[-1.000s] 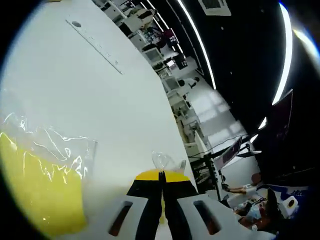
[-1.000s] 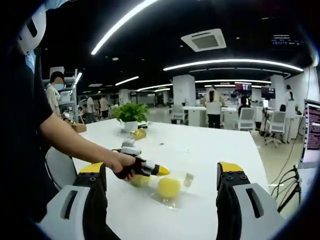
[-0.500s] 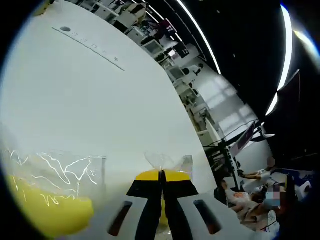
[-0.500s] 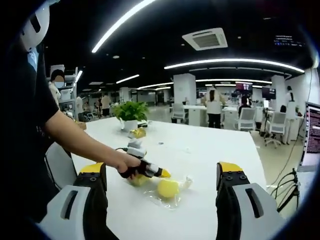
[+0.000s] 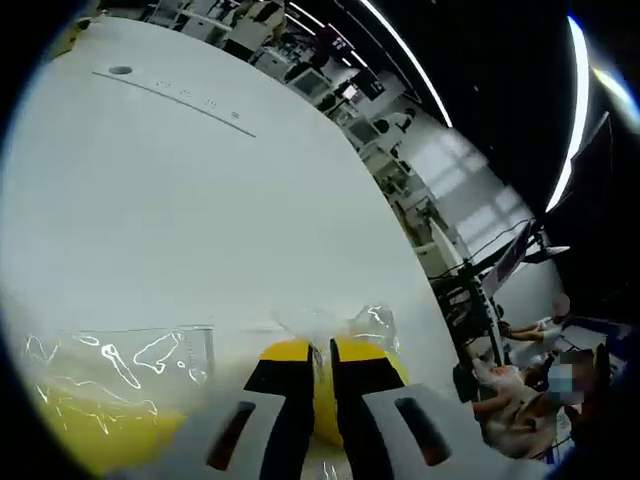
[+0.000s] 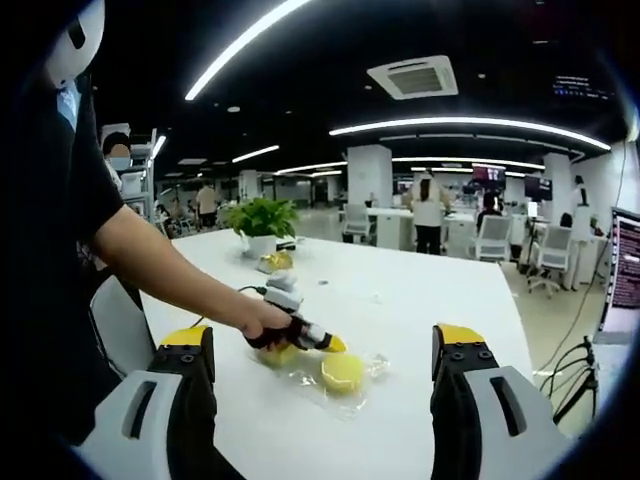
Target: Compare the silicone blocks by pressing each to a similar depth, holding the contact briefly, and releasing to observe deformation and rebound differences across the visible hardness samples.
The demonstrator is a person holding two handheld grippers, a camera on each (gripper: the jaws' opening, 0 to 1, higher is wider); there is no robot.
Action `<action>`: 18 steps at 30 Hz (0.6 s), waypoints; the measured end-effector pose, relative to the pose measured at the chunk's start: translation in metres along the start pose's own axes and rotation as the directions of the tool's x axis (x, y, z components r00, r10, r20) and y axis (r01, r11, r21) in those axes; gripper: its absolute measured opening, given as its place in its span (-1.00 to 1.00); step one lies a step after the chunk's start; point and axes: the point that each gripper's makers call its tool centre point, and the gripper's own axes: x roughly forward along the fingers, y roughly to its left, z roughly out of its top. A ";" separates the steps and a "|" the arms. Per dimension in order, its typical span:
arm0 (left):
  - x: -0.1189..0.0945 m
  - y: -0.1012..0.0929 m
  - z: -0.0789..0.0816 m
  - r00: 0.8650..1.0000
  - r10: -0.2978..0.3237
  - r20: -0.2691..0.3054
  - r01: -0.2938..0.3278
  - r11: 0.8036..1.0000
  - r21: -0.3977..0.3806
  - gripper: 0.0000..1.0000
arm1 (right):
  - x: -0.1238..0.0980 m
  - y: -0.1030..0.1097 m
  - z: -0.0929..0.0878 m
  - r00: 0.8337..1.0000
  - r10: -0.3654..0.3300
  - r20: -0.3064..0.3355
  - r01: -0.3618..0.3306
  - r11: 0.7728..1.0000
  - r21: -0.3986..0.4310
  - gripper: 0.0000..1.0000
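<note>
In the left gripper view we look along our left gripper (image 5: 320, 375). Its 2 black, yellow-tipped jaws stand almost together with a thin slit between them, and we cannot tell whether anything is pinched there. The tips lie against a round yellow silicone block (image 5: 352, 385) sealed in a clear plastic bag (image 5: 345, 325), whose crinkled end rises just past the jaw tips. A second yellow block (image 5: 100, 435), also under shiny clear plastic, sits at the lower left of this view, near the first but apart from it. Both rest on a white table (image 5: 200, 200). Far up the table lies a long pale ruler-like strip (image 5: 180, 90). Beyond the table edge are desks and ceiling light strips.

In the right gripper view our right gripper (image 6: 325, 350) has its 2 jaws spread wide, with nothing between them. It hangs above the table's near end. Between those jaws we see the person's hand (image 6: 268, 325) holding the left gripper, its yellow tip pressed down beside the round yellow block in the clear bag. A smaller yellow piece lies under the hand, hard to make out. Farther back on the table stands a green potted plant (image 6: 262, 222). People and chairs are in the office behind.
</note>
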 end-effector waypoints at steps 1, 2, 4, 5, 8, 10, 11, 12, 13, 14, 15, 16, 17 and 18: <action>-0.001 -0.003 0.001 1.000 -0.014 0.013 0.014 1.000 0.010 -0.68 | -0.001 0.000 -0.001 1.000 -0.002 -0.001 0.002 1.000 0.000 0.66; 0.002 0.001 0.004 1.000 -0.016 0.014 0.016 1.000 0.007 -0.62 | -0.002 0.001 -0.001 1.000 -0.006 -0.003 0.006 1.000 0.002 0.66; -0.003 0.003 0.007 1.000 -0.004 0.023 0.003 0.999 0.034 -0.54 | -0.005 0.004 0.000 1.000 -0.009 0.006 0.009 1.000 0.002 0.66; -0.007 0.004 0.008 1.000 0.003 0.029 -0.005 0.999 0.052 -0.49 | -0.006 0.006 0.001 1.000 -0.009 0.009 0.009 1.000 0.001 0.66; -0.017 0.001 0.012 0.999 -0.003 0.047 -0.001 0.997 0.077 -0.29 | -0.005 0.009 0.000 1.000 -0.009 0.007 0.009 1.000 0.001 0.66; -0.025 -0.004 0.011 0.999 -0.007 0.052 0.003 0.997 0.080 -0.20 | -0.003 0.012 -0.002 1.000 -0.007 0.002 0.007 1.000 -0.004 0.66; -0.028 -0.006 0.011 0.999 -0.006 0.051 0.002 0.996 0.088 -0.13 | -0.003 0.014 -0.003 1.000 -0.006 0.001 0.006 1.000 -0.006 0.65; -0.027 -0.003 0.017 0.998 -0.004 0.065 -0.004 0.992 0.129 -0.07 | -0.001 0.016 -0.003 1.000 -0.003 0.001 0.003 1.000 -0.011 0.65; -0.030 -0.004 0.019 0.997 -0.005 0.073 -0.007 0.986 0.164 -0.01 | 0.001 0.019 -0.004 1.000 0.000 -0.002 0.000 1.000 -0.021 0.65; -0.035 -0.007 0.022 0.997 -0.009 0.080 -0.007 0.980 0.199 0.07 | 0.003 0.020 -0.004 1.000 0.002 -0.003 -0.002 1.000 -0.028 0.65; -0.039 -0.009 0.024 0.996 -0.013 0.086 -0.006 0.976 0.217 0.11 | 0.004 0.021 -0.005 1.000 0.004 -0.004 -0.004 1.000 -0.031 0.64; -0.045 -0.013 0.027 0.994 -0.023 0.105 -0.002 0.972 0.235 0.15 | 0.006 0.021 -0.006 1.000 0.006 -0.008 -0.006 1.000 -0.029 0.64; -0.053 -0.019 0.034 0.990 -0.045 0.132 0.008 0.963 0.268 0.17 | 0.008 0.022 -0.007 1.000 0.008 -0.009 -0.008 1.000 -0.028 0.63; -0.060 -0.023 0.040 0.986 -0.060 0.154 0.011 0.953 0.302 0.18 | 0.010 0.023 -0.008 1.000 0.008 -0.012 -0.008 1.000 -0.028 0.62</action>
